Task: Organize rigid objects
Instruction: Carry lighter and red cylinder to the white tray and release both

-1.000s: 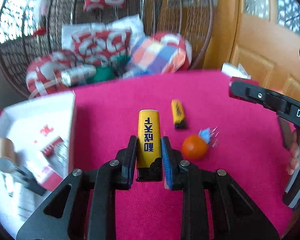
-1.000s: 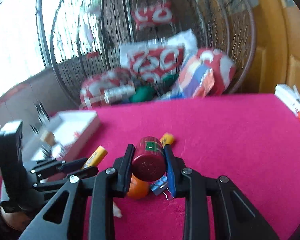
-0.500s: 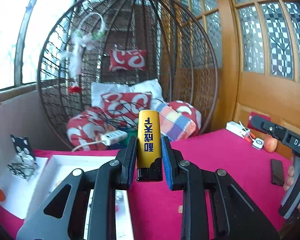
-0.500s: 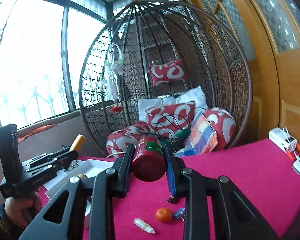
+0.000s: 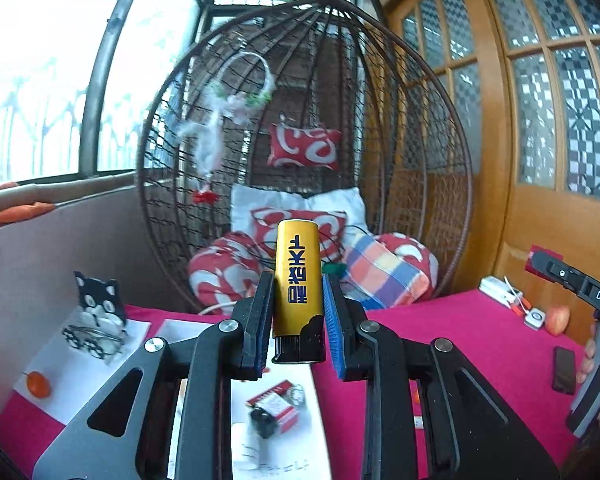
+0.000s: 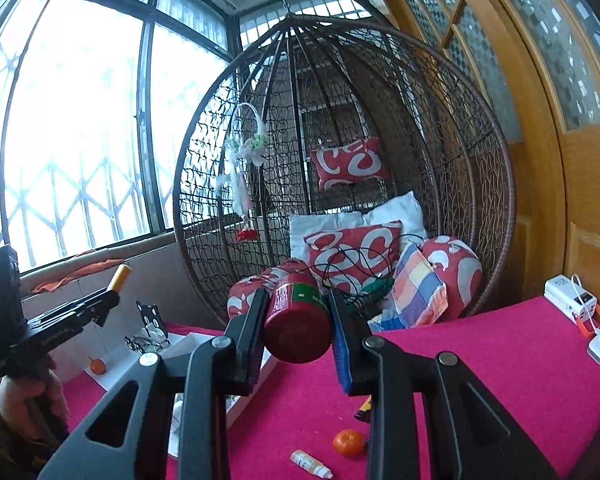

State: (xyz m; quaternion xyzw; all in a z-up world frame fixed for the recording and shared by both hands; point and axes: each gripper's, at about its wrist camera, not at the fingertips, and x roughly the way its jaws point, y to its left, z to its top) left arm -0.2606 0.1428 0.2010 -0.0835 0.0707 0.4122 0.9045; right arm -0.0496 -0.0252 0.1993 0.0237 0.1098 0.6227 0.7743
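Sorting is partly done. My left gripper (image 5: 296, 304) squeezes a yellow lighter (image 5: 298, 280) tight, and it stands straight up, high over the white box (image 5: 260, 452). My right gripper (image 6: 298, 322) squeezes a little red can (image 6: 296, 328), which lies on its side between my fingers. Some small things already sit in the box. On the pink table (image 6: 480, 360) I see an orange (image 6: 349, 442) and a small white bottle (image 6: 311, 463). I think those have to go in too, after my two things.
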